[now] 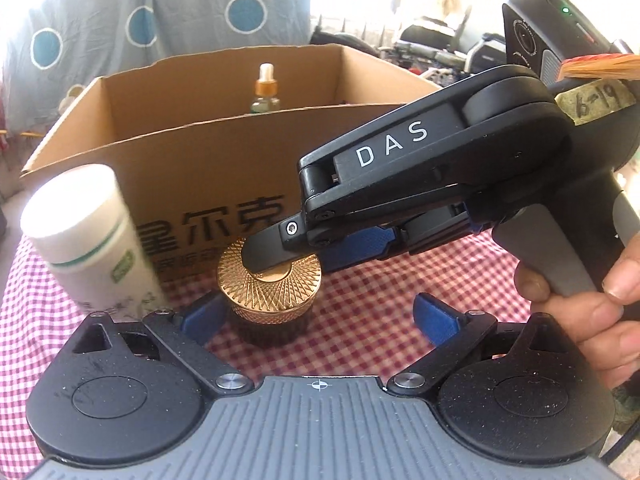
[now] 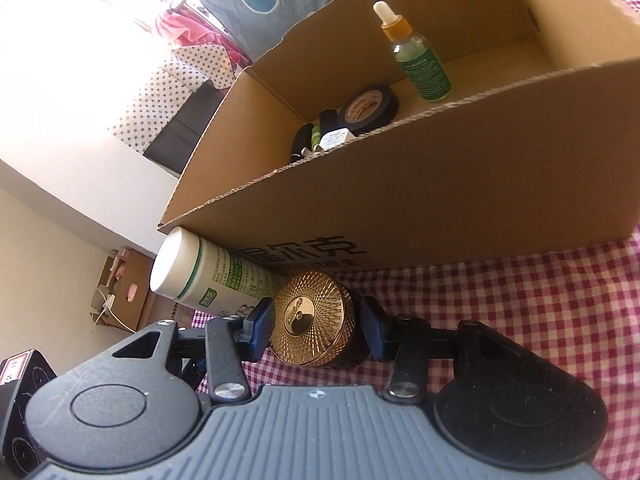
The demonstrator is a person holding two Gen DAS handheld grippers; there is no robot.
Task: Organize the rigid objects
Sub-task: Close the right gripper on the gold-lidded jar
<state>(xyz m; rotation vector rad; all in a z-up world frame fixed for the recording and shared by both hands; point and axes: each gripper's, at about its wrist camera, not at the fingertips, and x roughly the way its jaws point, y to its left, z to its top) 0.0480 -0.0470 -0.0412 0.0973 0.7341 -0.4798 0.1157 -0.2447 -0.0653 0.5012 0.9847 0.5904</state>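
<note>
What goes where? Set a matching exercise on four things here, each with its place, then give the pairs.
Things:
1. gold-lidded jar
2. white bottle
3. dropper bottle
4. black tape roll

Places:
A. on the checked cloth, outside the cardboard box
B. inside the box, among small dark items
C. between the fingers of the right gripper
D. upright inside the box, standing alone

Pairs: 1-C, 2-A, 3-D, 4-B

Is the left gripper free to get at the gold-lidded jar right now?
Probably not: the right gripper already straddles the gold-lidded jar, a finger lying over its lid. The left gripper is open just behind it.
</note>
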